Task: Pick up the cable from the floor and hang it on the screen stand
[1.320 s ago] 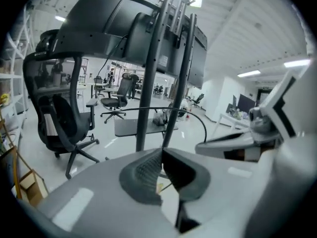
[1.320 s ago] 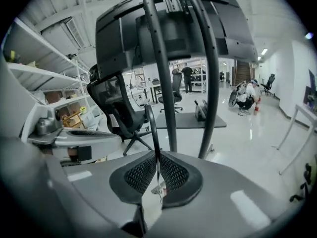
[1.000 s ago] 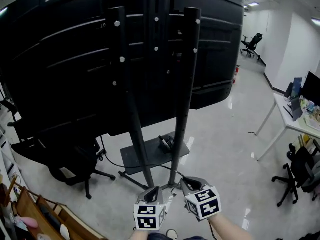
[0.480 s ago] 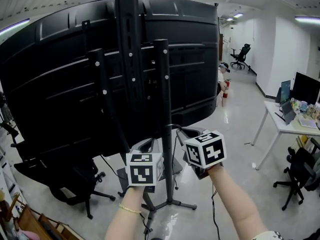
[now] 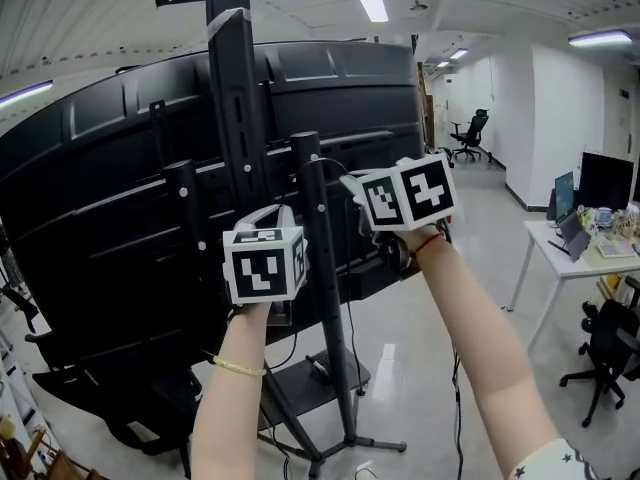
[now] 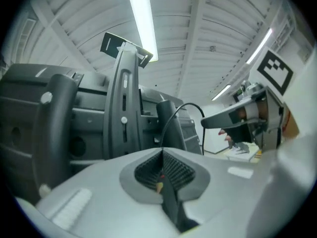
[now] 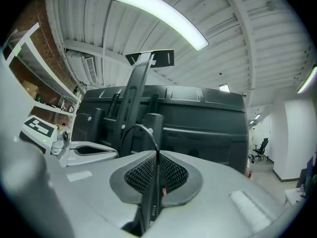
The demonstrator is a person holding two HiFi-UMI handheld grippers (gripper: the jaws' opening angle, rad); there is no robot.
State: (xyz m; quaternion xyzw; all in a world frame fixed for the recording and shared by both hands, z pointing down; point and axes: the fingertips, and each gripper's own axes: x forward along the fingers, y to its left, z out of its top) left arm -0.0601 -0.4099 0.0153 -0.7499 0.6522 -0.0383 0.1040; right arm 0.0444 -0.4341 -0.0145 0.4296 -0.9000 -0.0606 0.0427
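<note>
The thin black cable arcs between my two raised grippers, right at the top of a black upright post of the screen stand. My left gripper is shut on the cable, which runs through its closed jaws. My right gripper is shut on the same cable just in front of its tips. Slack cable hangs down under my right forearm. The large black screen back fills the view behind.
The stand's central column rises left of the post, and its base plate lies on the floor below. A white desk with monitors and a black office chair stand at the right. Another chair is far down the corridor.
Both grippers have risen from near the floor to the top of the post, carrying the cable. The head view has tilted up from the stand's base to the ceiling lights.
</note>
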